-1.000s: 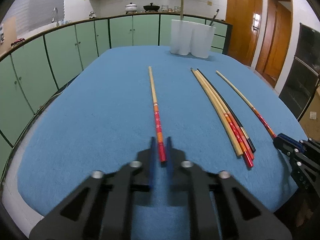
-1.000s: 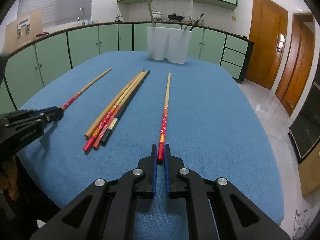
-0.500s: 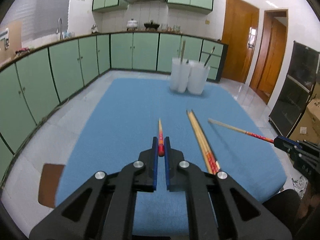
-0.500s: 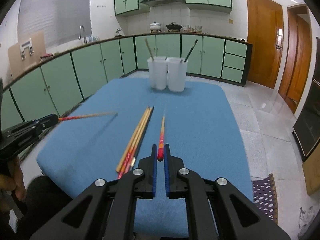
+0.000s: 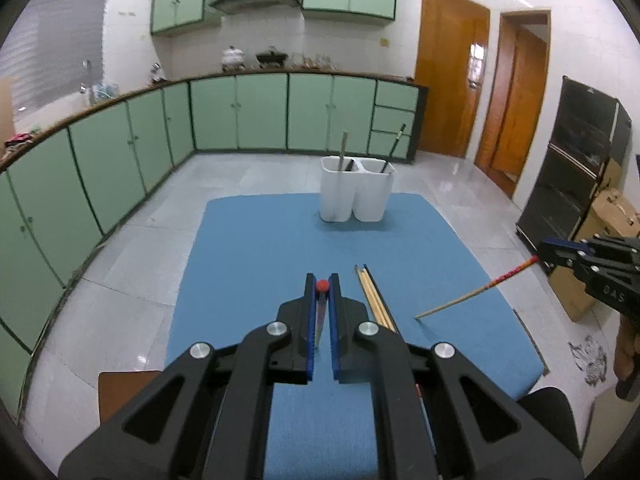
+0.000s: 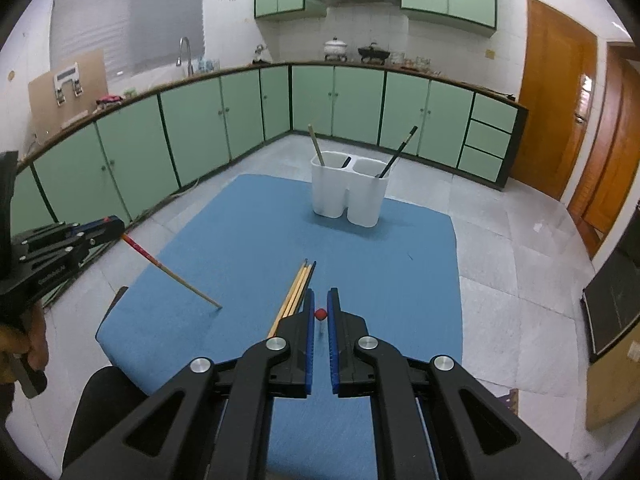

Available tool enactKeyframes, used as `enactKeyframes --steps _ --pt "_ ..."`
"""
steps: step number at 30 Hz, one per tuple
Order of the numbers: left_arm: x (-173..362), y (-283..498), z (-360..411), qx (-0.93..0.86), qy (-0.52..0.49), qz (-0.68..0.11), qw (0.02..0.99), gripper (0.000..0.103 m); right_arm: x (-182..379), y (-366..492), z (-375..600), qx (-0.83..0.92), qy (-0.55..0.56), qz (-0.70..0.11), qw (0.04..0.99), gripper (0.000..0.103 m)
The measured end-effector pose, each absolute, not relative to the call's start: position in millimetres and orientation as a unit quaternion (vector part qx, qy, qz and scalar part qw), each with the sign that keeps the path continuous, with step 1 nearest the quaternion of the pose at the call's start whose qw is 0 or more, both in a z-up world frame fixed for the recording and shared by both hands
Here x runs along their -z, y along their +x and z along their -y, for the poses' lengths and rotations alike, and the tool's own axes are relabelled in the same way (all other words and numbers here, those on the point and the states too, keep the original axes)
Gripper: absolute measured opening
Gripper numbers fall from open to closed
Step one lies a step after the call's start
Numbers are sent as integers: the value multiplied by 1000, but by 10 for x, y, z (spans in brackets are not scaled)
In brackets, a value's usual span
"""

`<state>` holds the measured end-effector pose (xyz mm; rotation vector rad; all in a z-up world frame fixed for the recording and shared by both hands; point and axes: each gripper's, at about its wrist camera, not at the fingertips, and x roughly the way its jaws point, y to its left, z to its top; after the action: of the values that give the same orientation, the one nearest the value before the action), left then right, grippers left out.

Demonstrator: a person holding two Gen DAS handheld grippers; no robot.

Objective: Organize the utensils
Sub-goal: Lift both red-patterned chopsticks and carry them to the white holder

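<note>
Chopsticks are split three ways: your left gripper (image 5: 322, 286) has its fingers pinching one chopstick (image 5: 322, 285) by its red end, your right gripper (image 6: 319, 312) pinches a second chopstick (image 6: 320, 313) the same way, and a bundle of chopsticks (image 6: 297, 292) lies on the blue counter (image 6: 248, 248) just beside the right fingers at 11 o'clock. Both held sticks hang tip-down, the left one's tip touching or nearly touching the cloth. At 12 o'clock the white twin holder (image 6: 348, 194) stands near the counter's far edge; its left cup holds a pale stick and a dark utensil, its right cup a dark stick. Bare blue cloth lies between bundle and holder. Tiled floor (image 6: 504, 264) surrounds the counter on all sides.
</note>
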<state>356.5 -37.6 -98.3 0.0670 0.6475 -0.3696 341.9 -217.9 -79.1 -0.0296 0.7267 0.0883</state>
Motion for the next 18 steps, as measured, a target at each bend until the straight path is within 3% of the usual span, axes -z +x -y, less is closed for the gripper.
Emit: enactKeyframes --steps 10,18 --pt "762 4022 482 219 39 -343 913 5 442 4014 2341 -53 9 -414 908 6" --pt "286 4331 589 231 26 -326 916 5 60 4316 2421 -39 8 -422 906 6"
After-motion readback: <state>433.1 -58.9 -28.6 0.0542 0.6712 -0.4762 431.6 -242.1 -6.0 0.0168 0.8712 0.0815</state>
